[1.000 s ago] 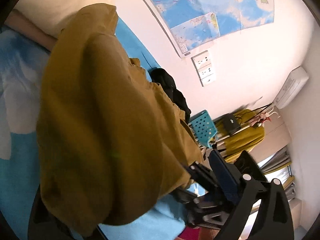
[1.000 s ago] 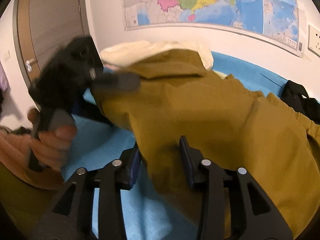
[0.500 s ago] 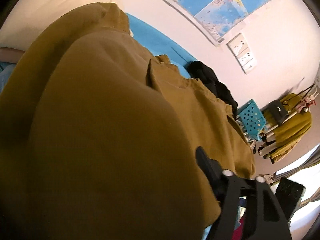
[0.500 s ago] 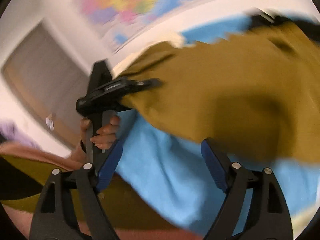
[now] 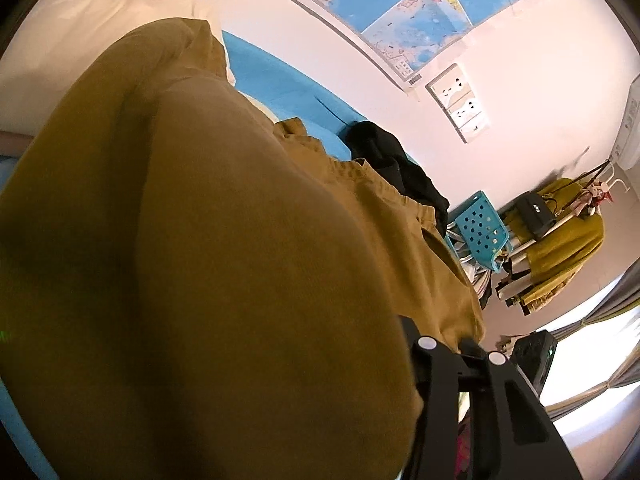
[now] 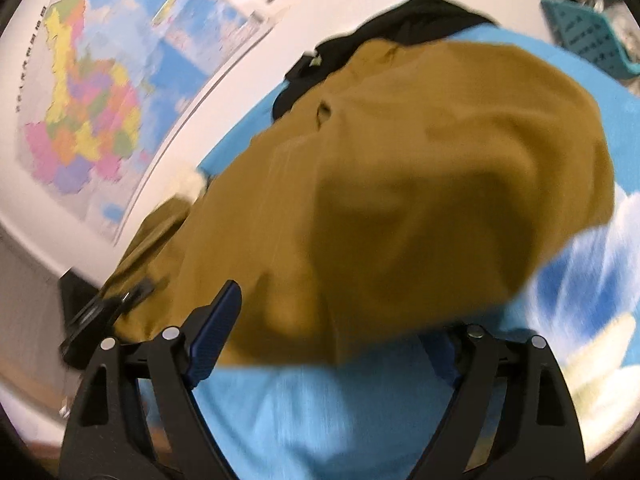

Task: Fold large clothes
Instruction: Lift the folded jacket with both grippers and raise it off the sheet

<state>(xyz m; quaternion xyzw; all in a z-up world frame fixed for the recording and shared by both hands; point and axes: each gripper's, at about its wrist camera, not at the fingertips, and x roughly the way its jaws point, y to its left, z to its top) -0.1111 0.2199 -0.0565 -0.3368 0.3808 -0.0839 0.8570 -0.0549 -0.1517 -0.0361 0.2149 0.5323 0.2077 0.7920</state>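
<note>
Right gripper [image 6: 328, 340] gapes empty, garment [image 6: 400, 184] bunched at twelve o'clock, running ten-to-two; left gripper [image 5: 280, 360] closing, cloth-smothered, grip unclear.

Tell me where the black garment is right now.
The black garment lies on the blue bedsheet against the wall, behind the mustard garment, below the wall sockets.

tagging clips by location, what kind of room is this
Most likely a bedroom: a bed with a blue sheet, clothes on a rack in the corner, and a wall map.
</note>
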